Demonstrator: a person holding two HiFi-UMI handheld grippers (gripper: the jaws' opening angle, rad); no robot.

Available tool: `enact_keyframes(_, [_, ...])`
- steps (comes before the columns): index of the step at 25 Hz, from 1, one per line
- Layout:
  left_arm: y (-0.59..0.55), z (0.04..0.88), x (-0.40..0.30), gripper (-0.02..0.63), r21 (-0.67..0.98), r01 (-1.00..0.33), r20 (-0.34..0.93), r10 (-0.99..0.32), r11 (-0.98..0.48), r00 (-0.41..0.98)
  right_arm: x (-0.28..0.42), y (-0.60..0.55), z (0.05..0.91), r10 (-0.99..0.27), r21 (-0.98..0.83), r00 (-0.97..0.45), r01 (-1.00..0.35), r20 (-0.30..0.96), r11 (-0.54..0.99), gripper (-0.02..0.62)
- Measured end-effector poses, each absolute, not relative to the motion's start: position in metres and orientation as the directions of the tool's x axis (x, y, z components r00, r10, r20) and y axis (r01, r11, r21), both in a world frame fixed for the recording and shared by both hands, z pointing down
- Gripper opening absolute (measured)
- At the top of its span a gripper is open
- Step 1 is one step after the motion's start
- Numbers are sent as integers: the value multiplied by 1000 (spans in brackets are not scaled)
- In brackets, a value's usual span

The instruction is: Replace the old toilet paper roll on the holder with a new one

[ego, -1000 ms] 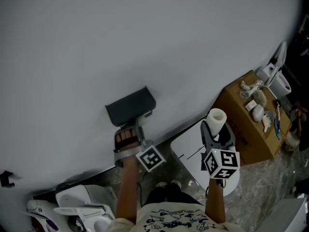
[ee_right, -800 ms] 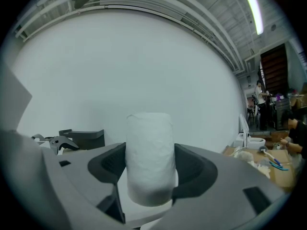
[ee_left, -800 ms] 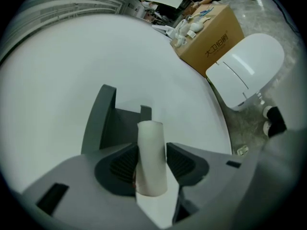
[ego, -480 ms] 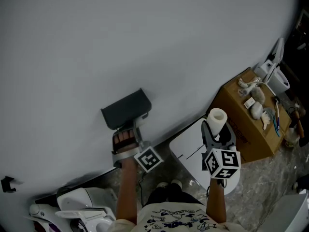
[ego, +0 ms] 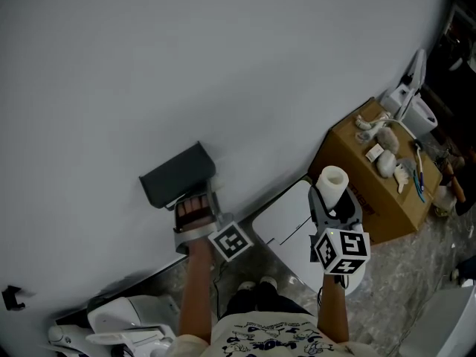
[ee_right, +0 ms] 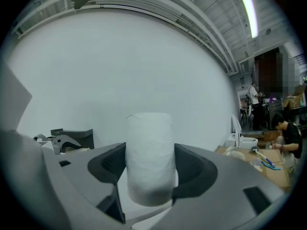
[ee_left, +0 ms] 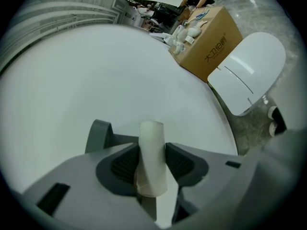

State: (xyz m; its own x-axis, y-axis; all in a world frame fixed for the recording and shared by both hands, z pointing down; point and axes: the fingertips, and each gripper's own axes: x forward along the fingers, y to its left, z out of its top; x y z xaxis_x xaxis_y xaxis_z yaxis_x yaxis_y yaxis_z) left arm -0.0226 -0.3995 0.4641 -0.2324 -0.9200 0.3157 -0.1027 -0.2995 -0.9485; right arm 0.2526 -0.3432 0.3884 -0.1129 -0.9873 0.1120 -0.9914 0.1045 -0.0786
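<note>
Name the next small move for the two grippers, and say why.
Probably draw the left gripper back from the dark grey wall holder: its jaws have just been closing on the thin pale cardboard tube, and the right gripper holds the full white paper roll ready.

Left forearm (ego: 195, 292) and right forearm (ego: 332, 312) both extend forward, the left gripper (ee_left: 151, 163), its jaws just drawn in, pinching a slim spent roll (ee_left: 151, 147) between its pads, the right gripper (ee_right: 149, 164) clamped on a full toilet paper roll (ee_right: 149, 147) standing upright.
</note>
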Motion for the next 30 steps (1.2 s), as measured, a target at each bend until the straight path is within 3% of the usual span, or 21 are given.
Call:
enact_keyframes(9, [-424, 461, 20, 181, -958, -67, 288, -941, -280, -177, 285, -345, 391, -991, -81, -68, -995, 119, 58, 308])
enact_keyframes(17, [-433, 467, 58, 181, -932, -159, 342, -936, -326, -87, 302, -347, 394, -991, -85, -51, -996, 125, 41, 308])
enact_keyframes(22, [-435, 454, 73, 181, -931, -221, 306, -951, -290, -40, 307, -349, 392, -992, -86, -46, -996, 119, 35, 309])
enact_keyframes(30, [-429, 418, 89, 181, -814, -518, 246, -964, -262, 101, 302, -351, 388, -993, -90, -56, -995, 108, 46, 308])
